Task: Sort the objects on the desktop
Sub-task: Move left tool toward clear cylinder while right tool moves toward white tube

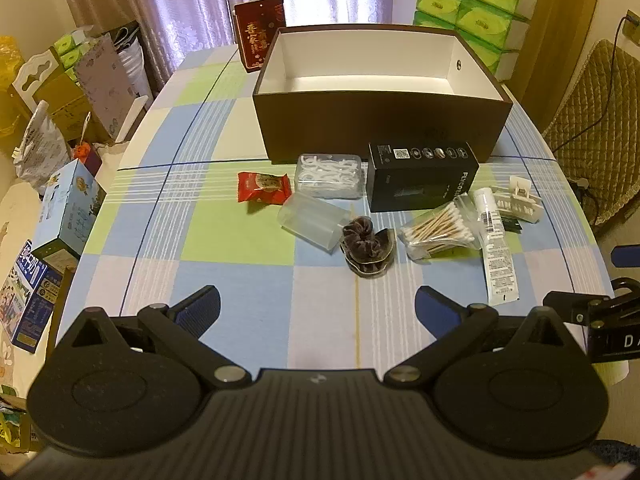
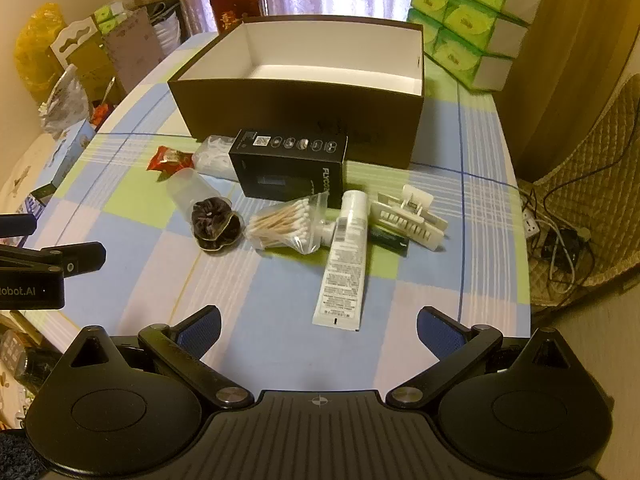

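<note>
Currently both grippers hang back at the lower edge of their frames, fingers spread wide, nothing held: left gripper (image 1: 318, 312), right gripper (image 2: 319, 330).

Clutter sits mid-frame on the checked counter (image 1: 240, 280), in front of the open, empty brown box (image 1: 382, 128).

Handling, judged by look:
- White tube (image 2: 344, 256): light, soft-walled, slick; grip across the flat body, not the cap.
- Cotton swab bag (image 2: 286, 224): very light, crinkly, leaning on the tube; pinch the bunched middle.
- Dark scrunchie (image 1: 368, 246): soft, compresses; any pinch works.
- Black carton (image 1: 424, 178): stiff, likely heaviest; span the narrow sides.
- Hair claw (image 2: 408, 216): rigid, toothed, may snag.
- Clear cup (image 1: 314, 218): on its side, slippery, may roll.
- Red snack packet (image 1: 264, 187) and floss pick box (image 1: 330, 174): light.
</note>
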`<state>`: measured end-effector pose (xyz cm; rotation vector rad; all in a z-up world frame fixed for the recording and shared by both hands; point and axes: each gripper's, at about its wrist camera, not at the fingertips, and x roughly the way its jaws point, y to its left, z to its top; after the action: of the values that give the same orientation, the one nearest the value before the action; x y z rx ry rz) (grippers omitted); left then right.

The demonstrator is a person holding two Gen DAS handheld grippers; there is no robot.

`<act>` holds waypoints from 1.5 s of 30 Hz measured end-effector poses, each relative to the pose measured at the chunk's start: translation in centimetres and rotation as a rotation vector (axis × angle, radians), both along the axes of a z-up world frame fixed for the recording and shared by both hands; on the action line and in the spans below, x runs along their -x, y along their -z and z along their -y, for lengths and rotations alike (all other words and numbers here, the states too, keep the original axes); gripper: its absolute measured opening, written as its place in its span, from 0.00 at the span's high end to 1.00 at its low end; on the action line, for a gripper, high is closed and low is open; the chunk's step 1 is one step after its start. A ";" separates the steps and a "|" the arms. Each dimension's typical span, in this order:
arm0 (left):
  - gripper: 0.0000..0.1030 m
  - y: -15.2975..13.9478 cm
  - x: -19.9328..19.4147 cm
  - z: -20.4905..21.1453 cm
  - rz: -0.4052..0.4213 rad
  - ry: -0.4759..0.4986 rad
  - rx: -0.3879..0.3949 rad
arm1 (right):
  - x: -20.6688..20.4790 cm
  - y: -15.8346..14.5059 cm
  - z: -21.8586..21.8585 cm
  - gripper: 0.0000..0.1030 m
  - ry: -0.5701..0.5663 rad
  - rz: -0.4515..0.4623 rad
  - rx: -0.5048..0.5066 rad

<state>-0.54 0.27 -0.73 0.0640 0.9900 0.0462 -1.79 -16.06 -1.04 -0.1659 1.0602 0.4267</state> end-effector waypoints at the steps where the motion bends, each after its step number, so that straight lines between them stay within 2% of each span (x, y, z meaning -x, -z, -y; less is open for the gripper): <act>1: 0.01 0.1 0.0 0.0 -0.001 0.002 0.001 | 0.0 0.0 0.0 0.02 0.001 -0.001 0.001; 45: 0.01 1.1 -2.5 -0.3 -0.028 0.017 -0.009 | -2.0 1.2 -0.4 0.02 0.007 -0.032 -0.024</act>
<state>1.95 0.55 -1.84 0.0814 1.0167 0.0343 0.26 -15.66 -2.23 -0.1343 1.0861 0.4365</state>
